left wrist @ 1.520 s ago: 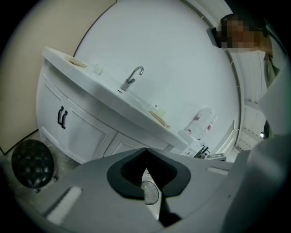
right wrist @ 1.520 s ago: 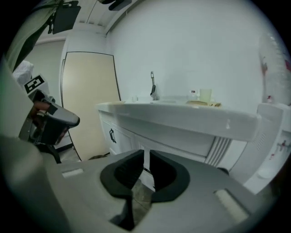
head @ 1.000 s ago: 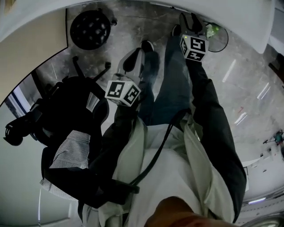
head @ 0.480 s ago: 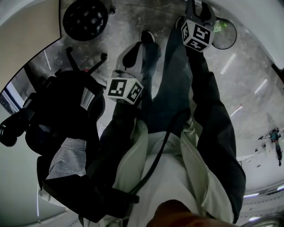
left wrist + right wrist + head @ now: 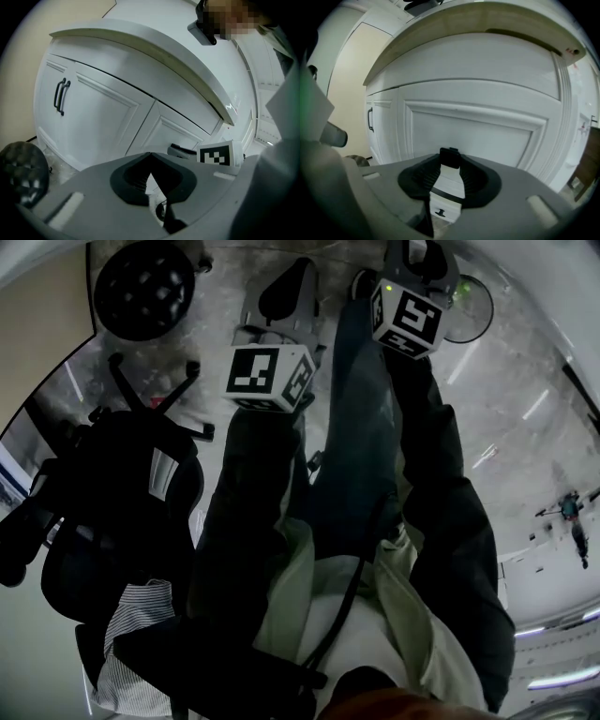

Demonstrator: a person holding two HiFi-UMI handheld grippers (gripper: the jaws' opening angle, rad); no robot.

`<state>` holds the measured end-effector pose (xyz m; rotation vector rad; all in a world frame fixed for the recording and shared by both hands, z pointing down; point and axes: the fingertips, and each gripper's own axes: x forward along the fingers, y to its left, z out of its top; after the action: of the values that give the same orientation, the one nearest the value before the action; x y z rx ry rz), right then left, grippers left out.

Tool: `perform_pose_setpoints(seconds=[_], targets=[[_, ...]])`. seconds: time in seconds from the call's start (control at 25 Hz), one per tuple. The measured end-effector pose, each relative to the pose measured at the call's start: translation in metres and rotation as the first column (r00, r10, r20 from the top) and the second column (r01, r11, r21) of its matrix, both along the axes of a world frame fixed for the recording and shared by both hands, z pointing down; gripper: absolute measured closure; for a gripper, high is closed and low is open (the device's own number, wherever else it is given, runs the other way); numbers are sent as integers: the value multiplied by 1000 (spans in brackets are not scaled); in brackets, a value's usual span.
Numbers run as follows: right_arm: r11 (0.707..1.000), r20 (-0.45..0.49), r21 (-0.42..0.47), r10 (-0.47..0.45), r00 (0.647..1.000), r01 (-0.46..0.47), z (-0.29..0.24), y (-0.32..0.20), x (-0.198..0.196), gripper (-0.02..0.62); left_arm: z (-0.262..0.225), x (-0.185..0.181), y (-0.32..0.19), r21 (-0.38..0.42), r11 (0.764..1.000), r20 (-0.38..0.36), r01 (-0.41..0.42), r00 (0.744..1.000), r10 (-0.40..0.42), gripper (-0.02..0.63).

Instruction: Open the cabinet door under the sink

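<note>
The white cabinet door [image 5: 473, 136] fills the right gripper view, shut, under a curved countertop [image 5: 478, 23]. My right gripper [image 5: 449, 161] points at its panel from a short way off; the jaws are closing with nothing between them. A second door with a black bar handle [image 5: 60, 96] shows at the left of the left gripper view. My left gripper [image 5: 150, 157] looks shut and empty, aimed at the cabinet base. In the head view the left gripper [image 5: 281, 296] and right gripper [image 5: 417, 254] are held out over the person's legs.
A black office chair [image 5: 103, 512] with a striped cloth stands at the left. A black round object [image 5: 141, 292] sits on the marbled floor [image 5: 506, 399] beyond it. A round wire thing with a green patch [image 5: 473, 306] lies beside the right gripper.
My left gripper has moved forward and down, from beside the knee to level with the right gripper. The right gripper has barely shifted.
</note>
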<state>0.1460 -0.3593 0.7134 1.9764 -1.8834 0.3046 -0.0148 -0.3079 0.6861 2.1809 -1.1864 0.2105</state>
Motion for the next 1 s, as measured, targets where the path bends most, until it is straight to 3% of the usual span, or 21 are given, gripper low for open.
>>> perform_pose_setpoints(seconds=[0.32, 0.6, 0.84, 1.0], targets=[[998, 32, 52, -25, 999, 23, -4, -1, 1, 469, 25, 22, 10, 12, 992, 25, -129, 991, 128, 598], [998, 33, 41, -45, 998, 44, -2, 14, -6, 471, 14, -1, 12, 0, 999, -30, -39, 999, 39, 598], [999, 51, 32, -12, 999, 11, 1, 39, -14, 471, 8, -3, 26, 7, 995, -17, -99, 995, 99, 598], [1000, 56, 4, -11, 998, 11, 3, 58, -22, 471, 5, -9, 33, 4, 996, -18, -88, 996, 88, 598]])
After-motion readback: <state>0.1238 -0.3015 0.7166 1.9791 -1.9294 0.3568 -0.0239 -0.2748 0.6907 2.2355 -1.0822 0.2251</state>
